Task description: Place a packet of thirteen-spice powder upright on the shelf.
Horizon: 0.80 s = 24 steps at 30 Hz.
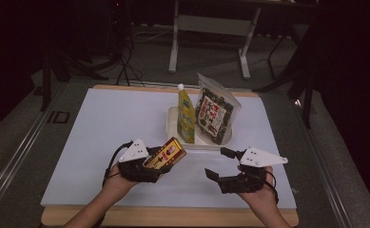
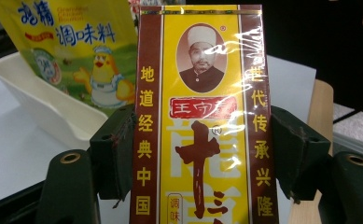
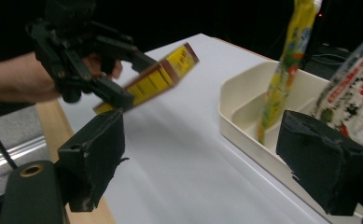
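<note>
left tool [image 1: 160, 161] gripped the spice box [image 1: 165, 154], long axis aimed up-right at the tray [image 1: 171, 124] | right tool [image 1: 218, 164] hung empty, jaws apart, nearer the tray

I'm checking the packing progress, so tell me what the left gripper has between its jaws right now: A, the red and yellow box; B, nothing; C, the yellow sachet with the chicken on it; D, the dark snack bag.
A: the left gripper has its jaws closed on either side of the red and yellow box, while the sachet and bag stand in the tray.
</note>
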Tool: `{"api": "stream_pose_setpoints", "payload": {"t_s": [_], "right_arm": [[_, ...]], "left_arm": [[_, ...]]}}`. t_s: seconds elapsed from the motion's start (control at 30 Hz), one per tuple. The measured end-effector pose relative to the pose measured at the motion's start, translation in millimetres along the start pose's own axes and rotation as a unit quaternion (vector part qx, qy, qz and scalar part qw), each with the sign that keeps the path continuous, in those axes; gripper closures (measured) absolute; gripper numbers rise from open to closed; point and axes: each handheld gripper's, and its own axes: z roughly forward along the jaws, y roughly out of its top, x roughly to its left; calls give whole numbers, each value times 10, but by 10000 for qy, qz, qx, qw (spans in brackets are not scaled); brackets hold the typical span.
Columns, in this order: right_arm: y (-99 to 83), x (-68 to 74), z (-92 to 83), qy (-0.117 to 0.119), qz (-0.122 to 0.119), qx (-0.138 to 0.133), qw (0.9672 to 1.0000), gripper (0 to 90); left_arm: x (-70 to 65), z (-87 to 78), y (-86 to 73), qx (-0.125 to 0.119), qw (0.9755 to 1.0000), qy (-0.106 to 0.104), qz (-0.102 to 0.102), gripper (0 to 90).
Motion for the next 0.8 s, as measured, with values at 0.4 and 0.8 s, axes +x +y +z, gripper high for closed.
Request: {"api": "stream_pose_setpoints", "payload": {"t_s": [0.4, 0.8], "right_arm": [[175, 134, 133, 119, 87, -248, 9996, 217], [208, 249, 323, 125, 324, -323, 9989, 196]], "left_arm": [[-127, 98, -35, -491, 9987, -153, 16, 322], [-157, 155, -120, -1161, 9925, -352, 162, 321]]}}
